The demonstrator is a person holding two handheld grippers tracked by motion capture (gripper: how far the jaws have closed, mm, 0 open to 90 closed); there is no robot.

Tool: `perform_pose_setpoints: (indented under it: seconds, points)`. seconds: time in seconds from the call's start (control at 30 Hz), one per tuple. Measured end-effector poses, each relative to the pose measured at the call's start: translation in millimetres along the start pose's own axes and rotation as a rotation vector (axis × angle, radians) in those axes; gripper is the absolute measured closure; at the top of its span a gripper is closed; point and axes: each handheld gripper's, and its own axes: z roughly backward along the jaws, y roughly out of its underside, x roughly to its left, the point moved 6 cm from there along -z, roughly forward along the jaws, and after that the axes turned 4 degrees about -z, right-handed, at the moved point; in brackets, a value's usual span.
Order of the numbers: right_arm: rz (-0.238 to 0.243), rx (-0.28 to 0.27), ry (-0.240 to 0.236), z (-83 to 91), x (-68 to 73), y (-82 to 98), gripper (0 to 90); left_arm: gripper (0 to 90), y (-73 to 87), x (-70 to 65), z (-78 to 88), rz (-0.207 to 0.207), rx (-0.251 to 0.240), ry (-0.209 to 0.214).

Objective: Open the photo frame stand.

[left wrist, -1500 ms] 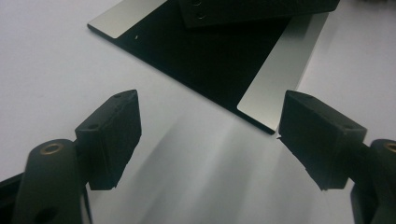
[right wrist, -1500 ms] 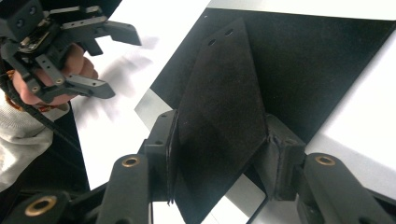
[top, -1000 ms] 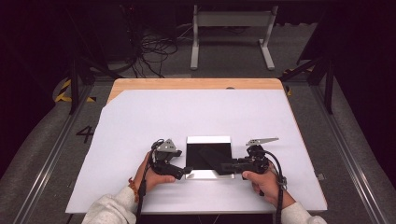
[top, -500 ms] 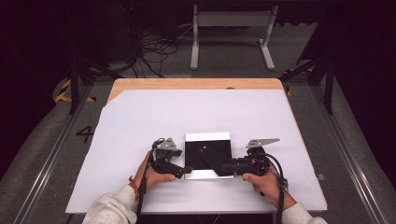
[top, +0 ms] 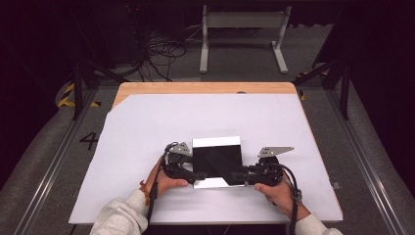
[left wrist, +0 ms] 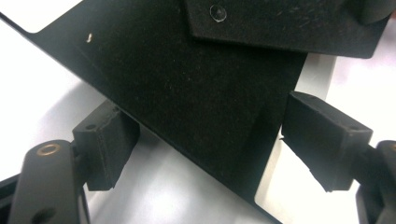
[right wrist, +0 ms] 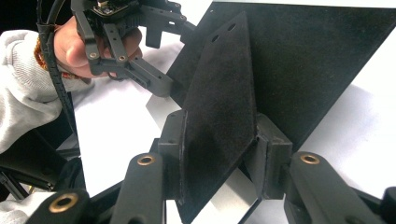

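Note:
A black square panel (top: pixel 208 155) lies flat on the white table near the front edge, with a pale band along its far side. A smaller black flat piece (right wrist: pixel 219 102) with two holes at its far end rests tilted on the panel. My right gripper (top: pixel 243 176) is shut on this piece, a jaw pressing on each side. My left gripper (top: pixel 195 175) is at the panel's front left corner. Its jaws stand open and wide apart, with the panel's corner (left wrist: pixel 196 121) reaching between them without touching either pad.
White sheet (top: pixel 147 127) covers the wooden table (top: pixel 205 88), with free room to the back and both sides. Beyond the far edge are cables (top: pixel 161 49) on the floor and a grey metal stand (top: pixel 242 34). Both sleeves enter from the bottom.
The right gripper has edged left over the panel with the small piece. The pale band along the panel's far side has widened. The left gripper has barely moved.

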Motion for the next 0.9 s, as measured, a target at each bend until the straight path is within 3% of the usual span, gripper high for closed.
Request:
perform_pose_setpoints:
  seconds: [0.17, 0.4, 0.53, 0.83, 0.9]
  points:
    - [0.004, -0.012, 0.018, 0.4, 0.8, -1.0, 62.9, 30.7, -4.9, 5.1, 7.2, 0.001, -0.032, -0.012]
    - [0.008, -0.035, 0.068, 0.2, -0.4, -6.2, 65.7, 45.4, -18.8, 10.4, 19.5, -0.038, -0.104, -0.113]
    - [0.009, -0.045, 0.106, -3.2, -1.5, -10.1, 67.4, 48.0, -23.7, 12.0, 24.9, -0.061, -0.126, -0.175]
    - [0.056, -0.047, 0.141, -4.8, 1.2, -10.9, 67.5, 48.3, -24.0, 12.0, 26.4, -0.096, -0.133, -0.2]
    - [0.062, -0.044, 0.145, -4.9, 2.6, -10.3, 67.5, 43.2, -23.1, 10.1, 24.5, -0.105, -0.123, -0.191]
